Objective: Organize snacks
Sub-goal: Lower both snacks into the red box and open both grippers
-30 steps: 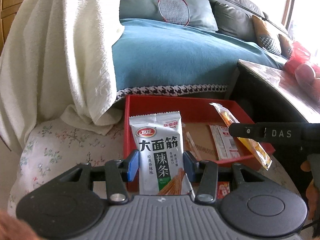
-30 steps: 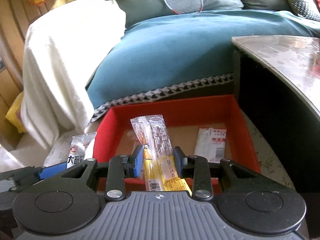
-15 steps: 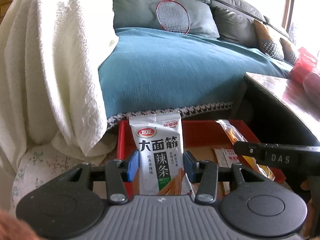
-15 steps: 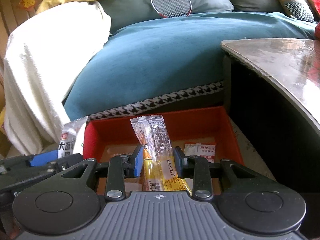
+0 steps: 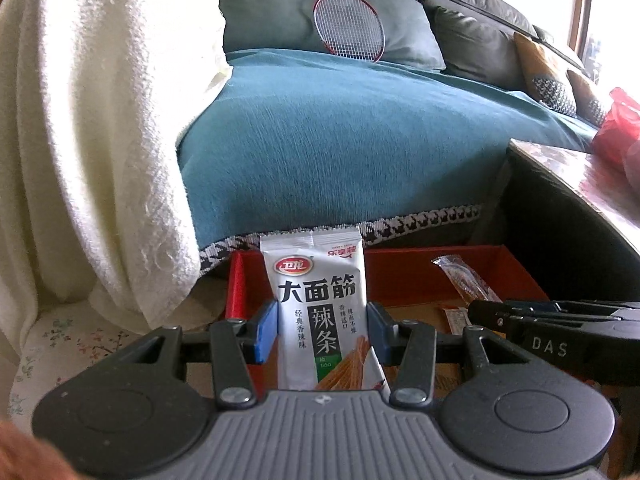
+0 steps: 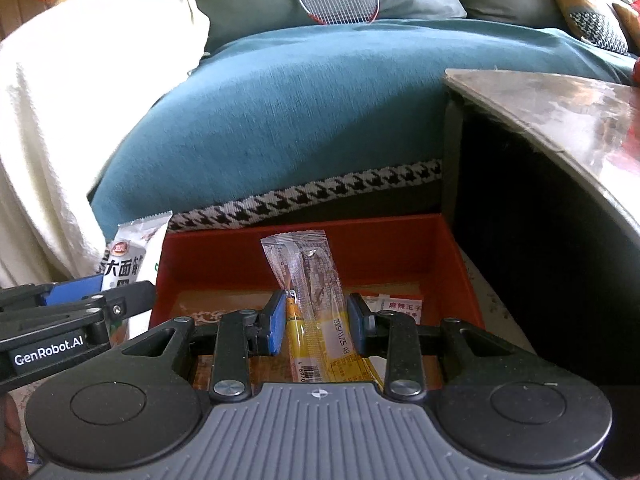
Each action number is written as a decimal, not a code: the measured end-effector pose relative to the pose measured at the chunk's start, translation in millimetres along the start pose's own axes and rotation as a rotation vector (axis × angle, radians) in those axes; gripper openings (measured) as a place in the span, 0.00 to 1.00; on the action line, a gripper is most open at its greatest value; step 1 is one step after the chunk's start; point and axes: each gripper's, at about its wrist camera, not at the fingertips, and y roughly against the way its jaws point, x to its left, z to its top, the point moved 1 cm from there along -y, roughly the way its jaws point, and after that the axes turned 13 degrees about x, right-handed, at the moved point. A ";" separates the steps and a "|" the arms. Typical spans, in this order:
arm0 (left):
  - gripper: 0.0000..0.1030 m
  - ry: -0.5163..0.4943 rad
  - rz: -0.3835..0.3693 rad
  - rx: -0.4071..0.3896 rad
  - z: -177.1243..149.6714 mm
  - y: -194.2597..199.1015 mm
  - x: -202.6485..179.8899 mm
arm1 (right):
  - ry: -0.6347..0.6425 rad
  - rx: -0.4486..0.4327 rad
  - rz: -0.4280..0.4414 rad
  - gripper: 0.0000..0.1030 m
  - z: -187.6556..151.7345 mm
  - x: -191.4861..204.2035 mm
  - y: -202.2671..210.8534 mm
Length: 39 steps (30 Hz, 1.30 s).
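My left gripper (image 5: 322, 330) is shut on a white spicy-strip snack packet (image 5: 320, 304), held upright over the left end of a red box (image 5: 416, 276). My right gripper (image 6: 316, 322) is shut on a long clear and yellow snack packet (image 6: 310, 304), held over the middle of the same red box (image 6: 224, 256). The white packet also shows at the left of the right wrist view (image 6: 128, 252). The yellow packet's tip shows in the left wrist view (image 5: 464, 280). A small red-and-white packet (image 6: 400, 304) lies on the box floor.
A teal-covered sofa (image 5: 360, 140) stands just behind the box, with a badminton racket (image 5: 348, 24) and a white blanket (image 5: 88, 120) on it. A dark table with a glossy top (image 6: 560, 120) stands close on the right. A floral cloth (image 5: 60, 340) lies at the left.
Both grippers, still holding their packets, have moved lower and closer to the box. The box now looks flatter and nearer, and the sofa fills more of both views.
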 end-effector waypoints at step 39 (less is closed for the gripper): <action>0.51 -0.021 0.049 0.055 -3.8 0.6 3.9 | 0.001 0.021 -0.057 0.53 -12.6 0.6 -3.9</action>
